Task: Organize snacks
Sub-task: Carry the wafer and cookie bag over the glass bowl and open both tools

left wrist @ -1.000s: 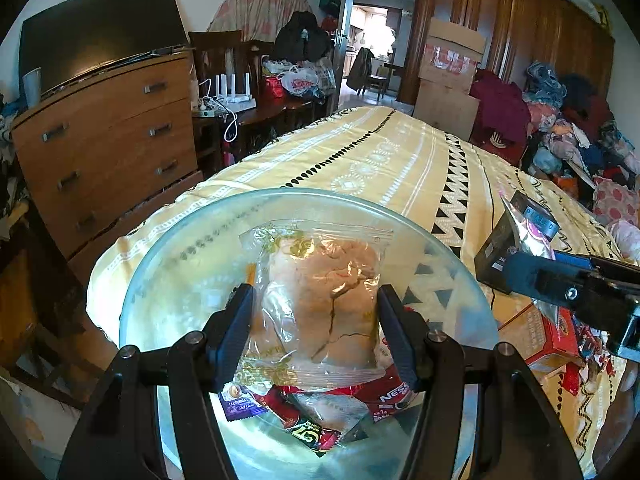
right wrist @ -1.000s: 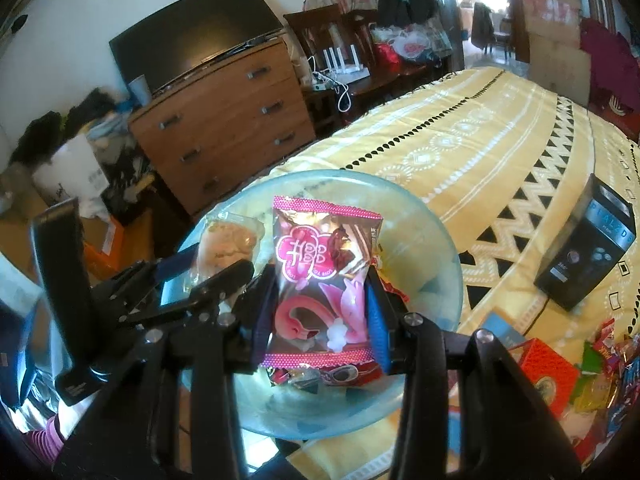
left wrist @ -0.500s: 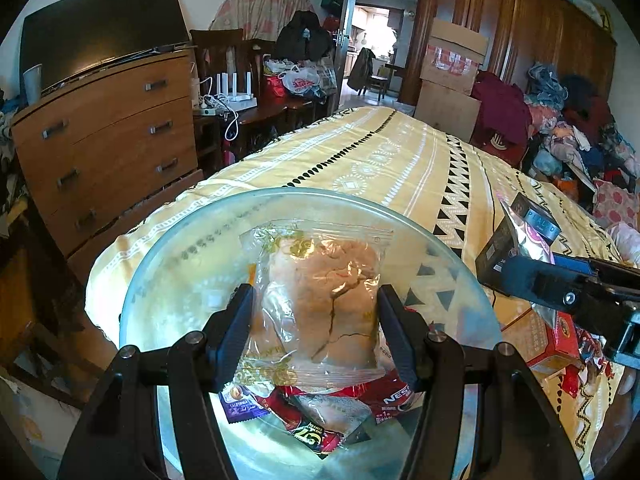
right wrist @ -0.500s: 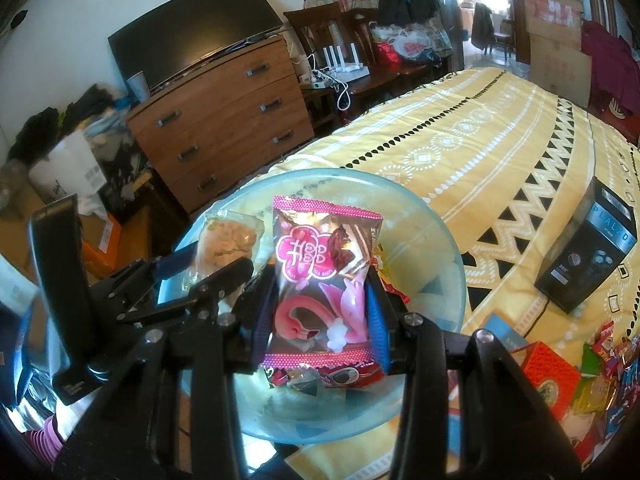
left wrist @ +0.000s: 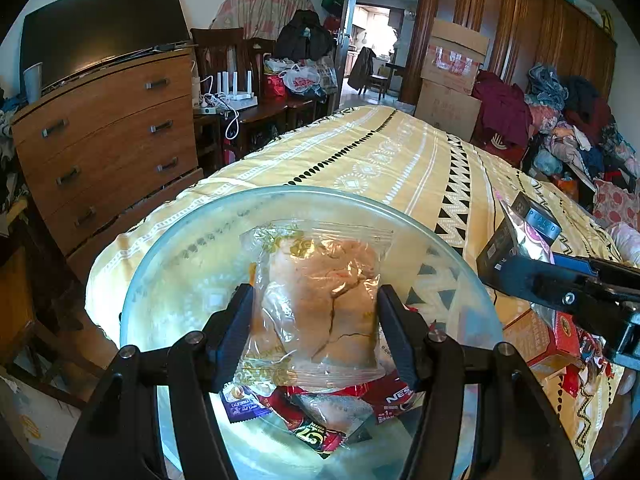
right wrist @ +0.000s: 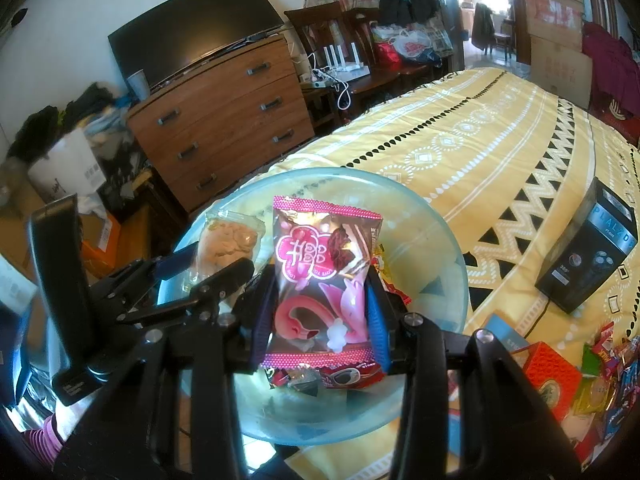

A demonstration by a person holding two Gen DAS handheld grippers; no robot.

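Above the round clear glass bowl [left wrist: 168,280] on the yellow patterned bed [left wrist: 400,160], the left claw [left wrist: 314,332] is clenched on a clear bag of cracked tan biscuits [left wrist: 320,300]. The right claw [right wrist: 320,320] grips a glossy pink snack packet [right wrist: 324,272]. Wrappers in the bowl read "NES", "CALIFORNIA" and "G7". The black box [right wrist: 588,260] reads "PLAIZDE".

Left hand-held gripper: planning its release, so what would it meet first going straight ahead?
Probably the glass bowl's far inner wall, past the held cookie packet; depth is unclear.
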